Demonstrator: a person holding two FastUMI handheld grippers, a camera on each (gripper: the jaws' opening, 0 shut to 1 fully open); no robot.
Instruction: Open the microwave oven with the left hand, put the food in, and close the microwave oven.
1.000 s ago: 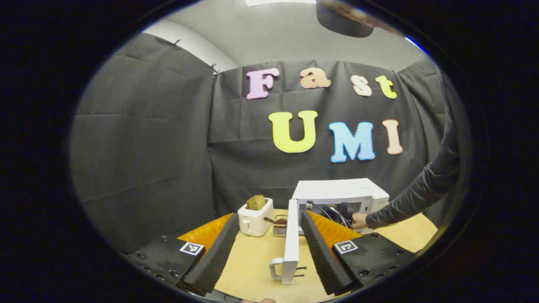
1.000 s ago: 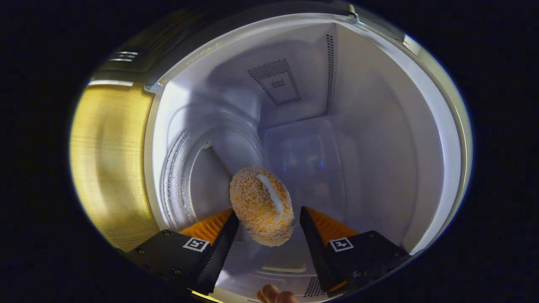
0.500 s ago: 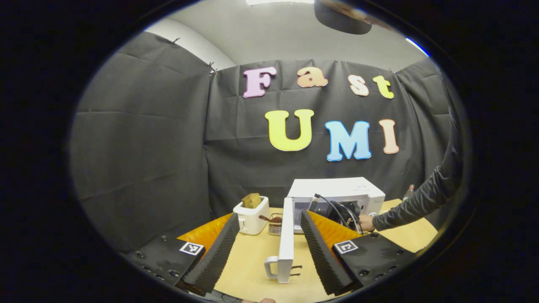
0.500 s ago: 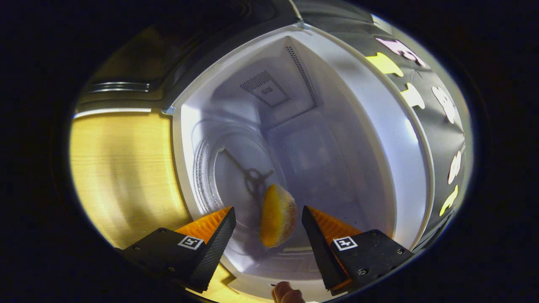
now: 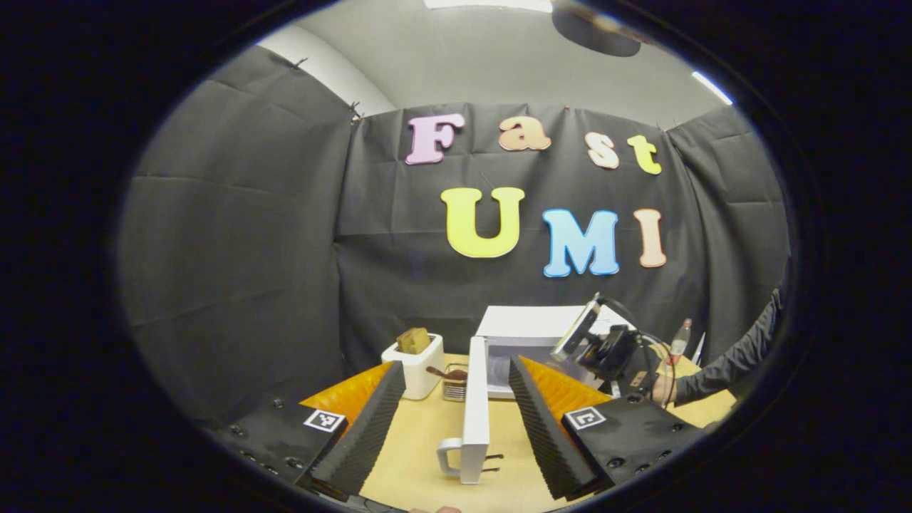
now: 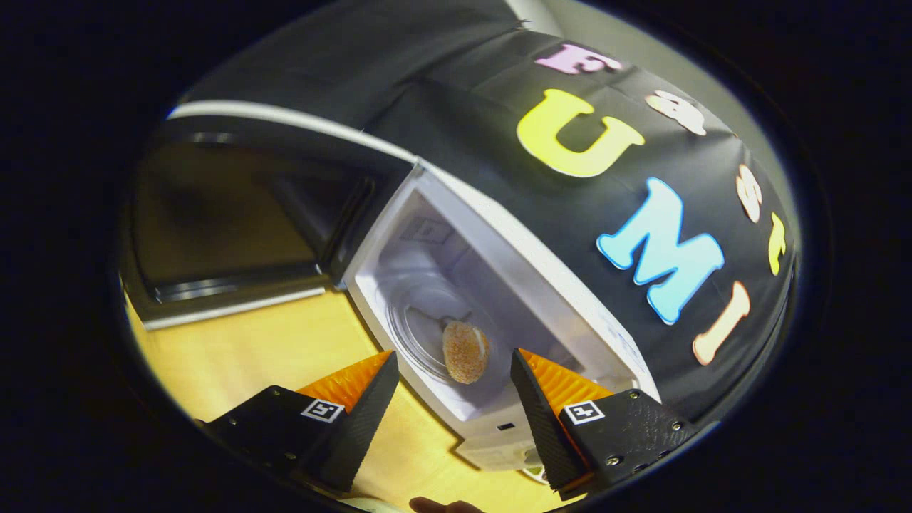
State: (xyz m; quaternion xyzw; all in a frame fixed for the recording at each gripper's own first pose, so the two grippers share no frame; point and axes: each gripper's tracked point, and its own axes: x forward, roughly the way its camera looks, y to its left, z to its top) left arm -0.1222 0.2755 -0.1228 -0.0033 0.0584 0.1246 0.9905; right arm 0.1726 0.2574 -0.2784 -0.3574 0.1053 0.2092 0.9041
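Microwave (image 6: 513, 271) stands open, tilted across the centre of the right gripper view. Food (image 6: 465, 350), a crumbed round piece, lies on the glass plate (image 6: 413, 320) inside the cavity. Right tool (image 6: 454, 392) spread, pinching nothing, held outside the opening. In the left gripper view, left tool (image 5: 456, 399) spread at lower centre, the open door (image 5: 474, 413) edge-on between its fingers, touching neither that I can tell. Toaster (image 5: 413, 363) left of microwave on the tabletop (image 5: 417, 456). Other tool (image 5: 605, 349) with sleeve (image 5: 734, 360) at right.
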